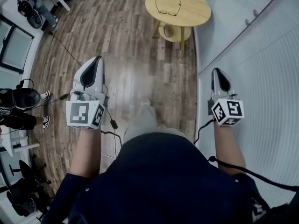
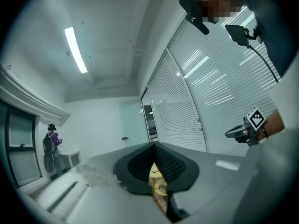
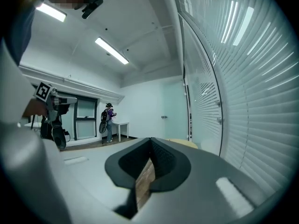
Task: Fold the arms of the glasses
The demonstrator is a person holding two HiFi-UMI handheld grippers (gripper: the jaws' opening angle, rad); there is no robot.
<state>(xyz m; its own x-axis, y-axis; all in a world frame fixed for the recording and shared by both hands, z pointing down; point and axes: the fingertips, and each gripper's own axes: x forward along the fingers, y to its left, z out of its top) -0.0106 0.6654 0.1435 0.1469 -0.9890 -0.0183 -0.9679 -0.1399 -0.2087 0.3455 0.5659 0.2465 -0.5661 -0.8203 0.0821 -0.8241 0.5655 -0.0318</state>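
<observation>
Head view, left tongs (image 1: 97,59): held out low over the wood floor (image 1: 126,55), its two halves pressed together to a point, with nothing in them.
Head view, right tongs (image 1: 218,72): raised beside the white slatted wall (image 1: 261,78), also drawn to a point, carrying nothing.
Head view, glasses (image 1: 167,8): lying on the round yellow desk (image 1: 196,18) ahead, both arms spread open, well apart from either tongs.
Head view, bystander (image 1: 30,1): a person with a backpack stands in the far left corner.
Left gripper view, left tongs (image 2: 154,146): the dark pads meet at the tip, and only a thin slit is left lower down. They grip nothing.
Left gripper view, through the slit: a sliver of the yellow desk (image 2: 154,172) shows far off. The glasses are too small to make out here.
Left gripper view, surroundings: the right tongs (image 2: 229,134) hang at the right before the slatted wall (image 2: 219,87), and the bystander (image 2: 50,141) is at the far left.
Right gripper view, right tongs (image 3: 150,140): the pads touch at the tip with a narrow wedge below, and they hold nothing.
Right gripper view, through the wedge: only wood floor (image 3: 145,181).
Right gripper view, surroundings: the edge of the desk (image 3: 184,143) peeps over the right pad, the left tongs (image 3: 70,99) are at the left, and the bystander (image 3: 108,120) is farther back.
</observation>
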